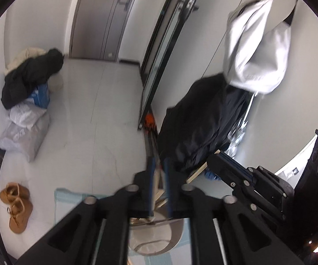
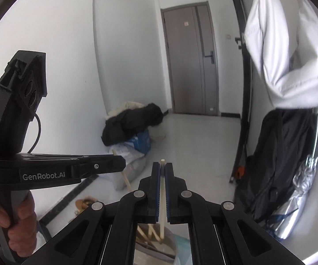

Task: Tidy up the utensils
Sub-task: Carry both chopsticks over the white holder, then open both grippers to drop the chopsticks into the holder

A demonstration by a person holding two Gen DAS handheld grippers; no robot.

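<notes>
Wooden chopstick [image 2: 163,190] | pinched in closed right claw [image 2: 162,165], above metal cup [image 2: 154,249] | left claw [image 1: 159,170] slightly parted around sticks (contact unclear) | light, stiff, slippery; grip mid-shaft.

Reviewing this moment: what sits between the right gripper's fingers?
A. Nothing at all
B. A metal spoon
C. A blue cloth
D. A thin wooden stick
D. In the right wrist view, a pale wooden stick runs lengthwise between the blue pads of the right gripper, its tip poking out past the fingertips and its lower end reaching down toward the container below.
</notes>
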